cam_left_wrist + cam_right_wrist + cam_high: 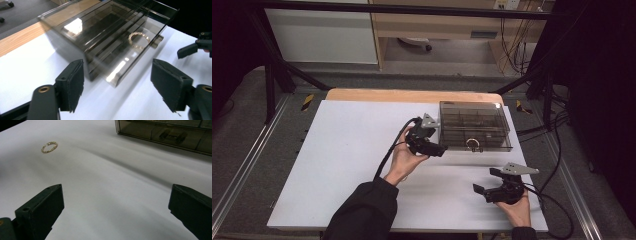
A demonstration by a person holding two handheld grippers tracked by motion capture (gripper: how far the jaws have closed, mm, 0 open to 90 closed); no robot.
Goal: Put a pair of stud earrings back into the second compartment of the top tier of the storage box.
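Observation:
A smoked see-through box [474, 117] with inner dividers stands at the back right of the white sheet. A gold ring [473, 145] shows at the middle of its front edge, by the handle [157, 41]. In the left gripper view the ring [138, 39] appears through the box's [100, 27] clear top. My left gripper [438, 142] is open, its jaws level with the box's front left corner and apart from it [117, 85]. My right gripper [486, 181] is open and empty above the sheet [116, 205]. In the right gripper view a gold ring [49, 147] lies on bare sheet, left of the box [140, 128].
The white sheet [352, 165] covers a wooden table [412, 95] with a dark frame around it. Cables [387, 155] trail from both grippers. A person's dark sleeve [367, 210] comes in from the bottom. Cupboards and wiring stand behind the table.

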